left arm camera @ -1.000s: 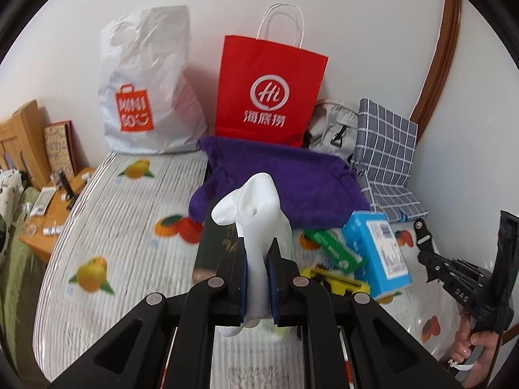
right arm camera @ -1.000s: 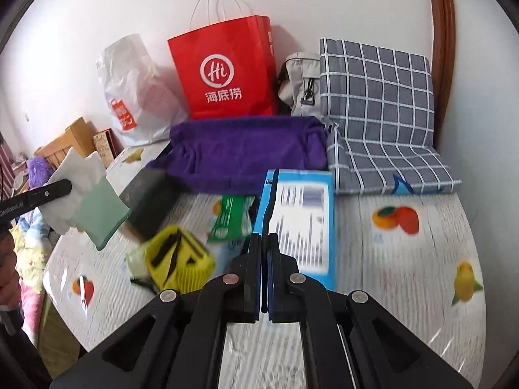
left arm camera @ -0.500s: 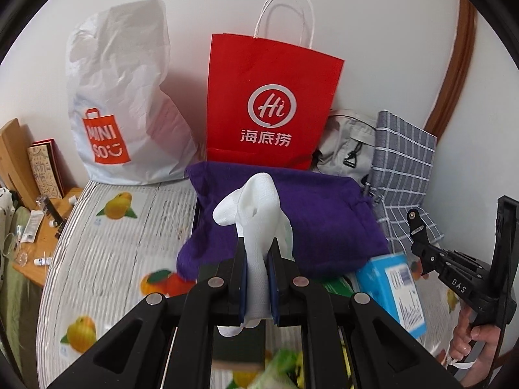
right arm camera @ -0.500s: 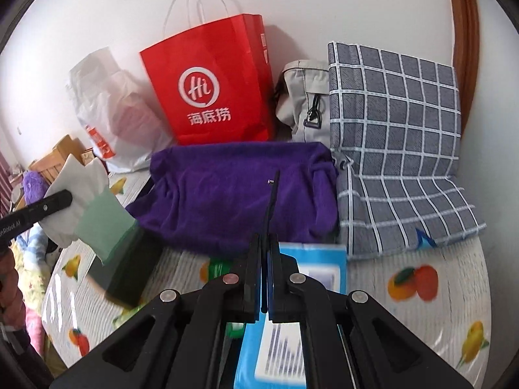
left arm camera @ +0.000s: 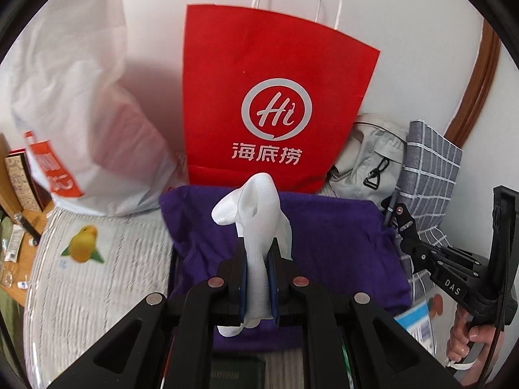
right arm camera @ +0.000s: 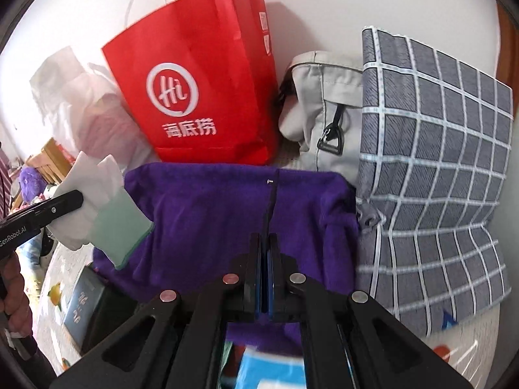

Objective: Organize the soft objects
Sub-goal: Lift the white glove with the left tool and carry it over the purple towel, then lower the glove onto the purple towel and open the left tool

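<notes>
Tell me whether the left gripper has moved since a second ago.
Yes. The left gripper, shut on the white glove, has advanced toward the red bag.

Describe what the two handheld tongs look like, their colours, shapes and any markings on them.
Both tongs are matte black plastic. The left tongs and right tongs each have two angular arms with round silver fasteners, ending in flat fingers lined with blue pads. Seen from the side, the right one reads "DAS" in white; the left one reads "GenRobot.AI". A thin black rod with a small screw rises from the right tongs.

White glove (left arm camera: 259,223) with a mint-green cuff, purple towel (left arm camera: 331,243), red paper bag (left arm camera: 269,103) with white logo, grey cushion (right arm camera: 434,168) white-checked.
</notes>
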Tool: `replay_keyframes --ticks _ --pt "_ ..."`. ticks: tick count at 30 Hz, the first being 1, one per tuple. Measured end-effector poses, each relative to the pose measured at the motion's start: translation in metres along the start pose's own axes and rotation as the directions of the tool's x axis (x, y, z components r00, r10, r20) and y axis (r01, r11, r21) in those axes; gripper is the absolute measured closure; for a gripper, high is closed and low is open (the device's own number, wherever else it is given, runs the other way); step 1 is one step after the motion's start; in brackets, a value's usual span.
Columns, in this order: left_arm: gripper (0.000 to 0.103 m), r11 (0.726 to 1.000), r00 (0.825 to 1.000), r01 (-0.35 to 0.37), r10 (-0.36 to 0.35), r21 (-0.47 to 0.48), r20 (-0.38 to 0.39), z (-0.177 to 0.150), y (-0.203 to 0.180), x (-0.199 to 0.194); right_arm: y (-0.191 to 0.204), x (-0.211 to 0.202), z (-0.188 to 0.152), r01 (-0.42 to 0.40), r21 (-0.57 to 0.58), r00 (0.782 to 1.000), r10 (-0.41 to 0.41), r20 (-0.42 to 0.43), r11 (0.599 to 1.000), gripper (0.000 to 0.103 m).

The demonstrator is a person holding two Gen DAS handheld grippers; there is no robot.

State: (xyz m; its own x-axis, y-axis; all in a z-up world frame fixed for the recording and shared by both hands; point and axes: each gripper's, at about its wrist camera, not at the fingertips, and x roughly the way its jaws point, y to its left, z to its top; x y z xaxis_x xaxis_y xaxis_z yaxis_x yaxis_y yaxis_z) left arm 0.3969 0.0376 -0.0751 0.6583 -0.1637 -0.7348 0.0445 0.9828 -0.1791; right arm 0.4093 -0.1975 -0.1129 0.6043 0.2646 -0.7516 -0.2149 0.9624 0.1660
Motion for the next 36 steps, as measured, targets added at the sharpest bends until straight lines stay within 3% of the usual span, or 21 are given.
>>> replay_keyframes --ticks 8,12,21,23,25,26,28,30,32,36 --pt "0.092 0.999 0.999 0.038 -0.039 -0.025 -0.037 0.013 0.007 0.050 -0.014 0.043 0.005 -0.014 -0.011 0.997 0.013 -0.080 1.000 0.100" --pt "0.092 0.998 0.994 0.049 -0.052 -0.036 -0.092 0.014 0.012 0.071 -0.018 0.063 0.003 -0.022 -0.019 0.991 0.019 -0.129 1.000 0.100" --pt "0.091 0.999 0.986 0.018 -0.025 -0.045 -0.167 0.007 0.025 0.100 -0.031 0.087 -0.005 -0.081 0.021 0.974 0.083 -0.209 0.997 0.097" --pt "0.089 0.999 0.985 0.010 -0.015 -0.032 -0.173 0.006 0.024 0.102 -0.033 0.090 -0.004 -0.094 0.041 0.972 0.101 -0.213 0.995 0.097" --pt "0.078 1.000 0.984 0.009 -0.013 -0.025 -0.178 0.007 0.022 0.103 -0.035 0.088 -0.004 -0.087 0.035 0.974 0.092 -0.209 0.996 0.097" --pt "0.072 1.000 0.984 0.003 -0.007 -0.021 -0.179 0.007 0.021 0.102 -0.036 0.086 -0.003 -0.081 0.024 0.975 0.084 -0.205 0.996 0.093" --pt "0.048 1.000 0.986 -0.011 0.010 -0.007 -0.166 0.009 0.018 0.099 -0.036 0.081 0.000 -0.071 0.010 0.979 0.071 -0.189 0.997 0.080" --pt "0.042 0.999 0.990 -0.030 0.032 0.013 -0.141 0.010 0.016 0.092 -0.036 0.072 0.002 -0.054 -0.001 0.986 0.053 -0.160 0.999 0.050" --pt "0.042 0.999 0.990 -0.043 0.047 0.027 -0.133 0.010 0.014 0.085 -0.037 0.061 0.003 -0.039 -0.009 0.992 0.038 -0.118 0.999 0.044" --pt "0.038 0.999 0.994 -0.043 0.044 0.013 -0.104 0.008 0.012 0.066 -0.033 0.037 0.002 -0.041 -0.006 0.997 0.041 -0.065 0.999 0.044"
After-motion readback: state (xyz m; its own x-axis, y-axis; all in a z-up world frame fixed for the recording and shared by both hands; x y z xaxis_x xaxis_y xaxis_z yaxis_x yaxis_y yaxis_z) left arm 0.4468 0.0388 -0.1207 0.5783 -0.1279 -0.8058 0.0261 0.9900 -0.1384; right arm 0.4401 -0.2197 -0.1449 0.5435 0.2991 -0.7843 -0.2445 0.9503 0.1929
